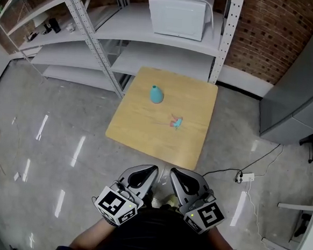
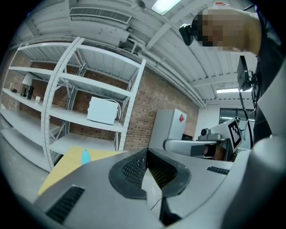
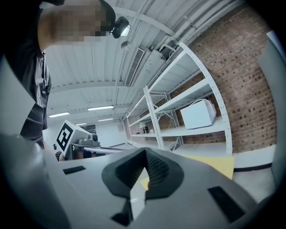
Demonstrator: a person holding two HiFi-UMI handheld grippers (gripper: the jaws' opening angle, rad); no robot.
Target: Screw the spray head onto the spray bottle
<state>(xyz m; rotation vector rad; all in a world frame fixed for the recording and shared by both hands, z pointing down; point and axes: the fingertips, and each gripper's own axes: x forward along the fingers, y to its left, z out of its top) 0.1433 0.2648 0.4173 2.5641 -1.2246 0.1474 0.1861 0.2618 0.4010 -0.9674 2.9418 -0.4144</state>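
Head view, looking steeply down: a square light-wood table (image 1: 145, 134) stands on a glossy grey floor in front of white metal shelving (image 1: 125, 44) that carries a white box-shaped appliance (image 1: 179, 13). A teal spray bottle (image 1: 156, 94) stands upright toward the table's far side. The small pink-and-blue spray head (image 1: 176, 122) lies near the table's middle, apart from the bottle. At the bottom edge, well short of the table, the left gripper (image 1: 148, 172) and right gripper (image 1: 177, 174) are held side by side close to the person's body. Left gripper view: its two dark textured jaws are pressed together with nothing between them. The teal bottle shows small on the yellow tabletop at the left, beyond them. Right gripper view: its jaws likewise meet, holding nothing, with a corner of the table and the shelving beyond them.
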